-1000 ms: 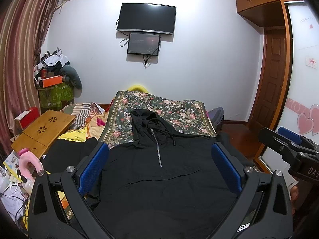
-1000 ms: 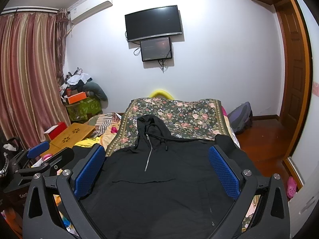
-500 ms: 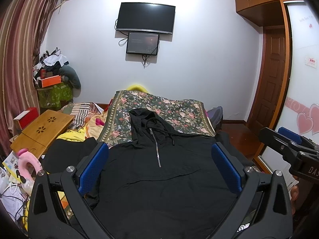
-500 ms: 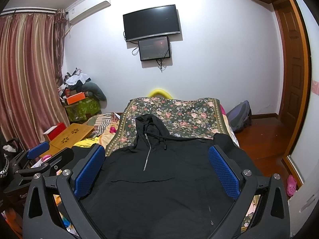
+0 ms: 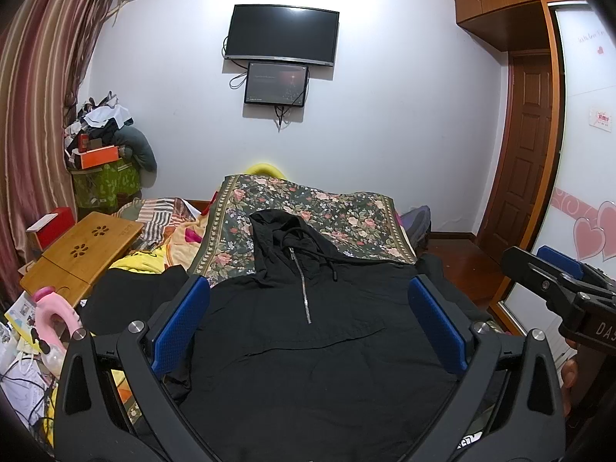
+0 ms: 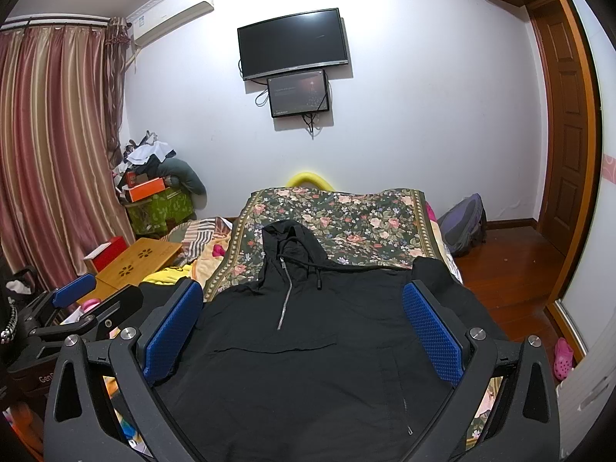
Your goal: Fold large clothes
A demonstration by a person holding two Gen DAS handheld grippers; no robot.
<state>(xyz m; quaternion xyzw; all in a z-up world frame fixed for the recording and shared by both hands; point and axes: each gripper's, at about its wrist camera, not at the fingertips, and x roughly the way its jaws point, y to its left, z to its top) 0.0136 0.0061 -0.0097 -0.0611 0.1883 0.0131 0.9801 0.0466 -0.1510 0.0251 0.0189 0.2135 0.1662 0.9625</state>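
**Both tongs wide over the spread hoodie**

Little has shifted since half a second ago: both views have drifted only a touch, and the black hoodie lies as it did. It lies spread flat, front up, on the near part of the floral bedspread, hood pointing far toward the wall with the television. I hold my left gripper above it with blue pads wide apart, gripping nothing. My right gripper hangs likewise, wide and empty. At left sits a wooden lap desk.
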